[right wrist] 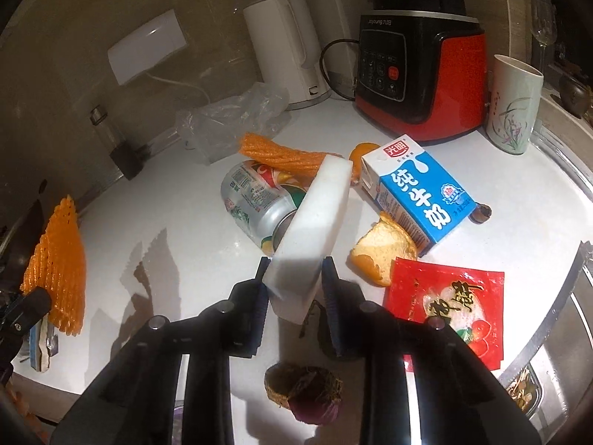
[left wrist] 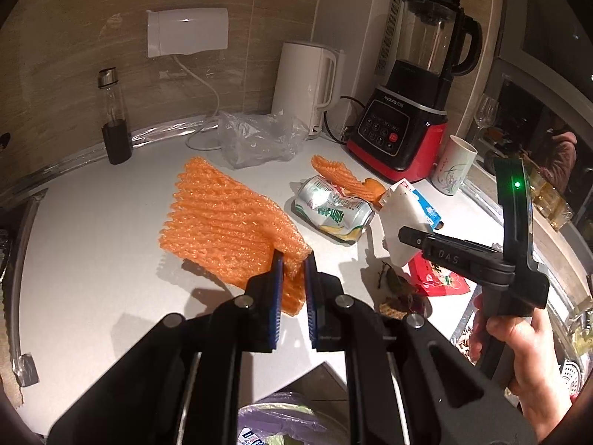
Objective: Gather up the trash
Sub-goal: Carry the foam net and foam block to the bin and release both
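Here, the scene is listed:
Left gripper (left wrist: pixel 294 259): clenched on a corner of the orange foam fruit net (left wrist: pixel 226 222), which is lifted off the white countertop (left wrist: pixel 103 244).
Right gripper (right wrist: pixel 294 265): clamped on the white foam block (right wrist: pixel 315 215).
Crushed can (right wrist: pixel 255 200): lying at 11 o'clock from the right gripper.
Milk carton (right wrist: pixel 418 189): lying at 1 o'clock.
Red wrapper (right wrist: pixel 448 300): lying flat at 3 o'clock.

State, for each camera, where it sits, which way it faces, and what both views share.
Left wrist: on the left tool, angled down at the counter; it grips orange foam netting; the right tool and a hand show.
Right wrist: on the right tool, angled down; a white foam piece sits between its pads.
Shared: can, kettle, blender, cup, milk carton.
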Tool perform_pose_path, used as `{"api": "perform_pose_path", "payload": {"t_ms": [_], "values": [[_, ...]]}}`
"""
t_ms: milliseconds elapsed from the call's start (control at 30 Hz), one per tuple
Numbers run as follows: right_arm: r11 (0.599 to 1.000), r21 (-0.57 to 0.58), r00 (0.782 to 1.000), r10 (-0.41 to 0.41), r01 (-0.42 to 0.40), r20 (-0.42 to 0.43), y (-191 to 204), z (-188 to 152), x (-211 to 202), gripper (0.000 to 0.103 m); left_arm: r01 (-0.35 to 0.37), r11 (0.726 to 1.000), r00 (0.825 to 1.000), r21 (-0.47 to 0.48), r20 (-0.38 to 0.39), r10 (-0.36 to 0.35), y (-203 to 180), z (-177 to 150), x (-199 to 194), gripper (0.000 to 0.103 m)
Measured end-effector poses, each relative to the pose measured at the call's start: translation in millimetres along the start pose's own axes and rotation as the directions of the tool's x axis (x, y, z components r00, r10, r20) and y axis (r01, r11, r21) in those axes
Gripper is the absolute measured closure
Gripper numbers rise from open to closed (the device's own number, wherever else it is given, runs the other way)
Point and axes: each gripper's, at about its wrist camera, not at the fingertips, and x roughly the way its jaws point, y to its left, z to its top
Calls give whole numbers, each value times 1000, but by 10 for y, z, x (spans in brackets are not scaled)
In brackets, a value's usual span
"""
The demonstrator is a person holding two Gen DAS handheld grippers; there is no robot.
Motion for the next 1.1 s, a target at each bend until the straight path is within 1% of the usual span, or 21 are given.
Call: {"api": "perform_pose_path", "payload": {"t_ms": [100,300,500,667,800,933,1033,1100], "values": [[1000,16,1000,1,-1,15,-61,-26,-138,77,-3,1000,1000,7,8,3,-17,-54,-134,92],[998,23,998,52,-53,46,-132,-95,-474,79,-5,1000,1000,11,26,5,-35,-184,-408,92],[995,-24,992,96,-94,77,-67,-287,-934,79,9,999,1000,36,29,-10,-89,-369,-644,92],[991,-65,989,123,-118,79,11,-510,-1301,79,50,995,999,88,5,-50,-201,-639,-851,92],[986,-91,987,148,-142,61,63,-718,-1519,79,73,989,997,127,-38,-69,-298,-962,-959,92],[980,-65,981,190,-187,32,38,-889,-1626,79,77,985,991,152,-119,-59,-386,-1373,-898,92],[979,-71,981,193,-191,14,46,-1007,-1677,79,80,985,980,154,-194,-49,-411,-1709,-786,92],[977,-76,980,201,-200,0,55,-1066,-1702,79,71,986,973,153,-230,-35,-407,-1909,-714,92]]}}
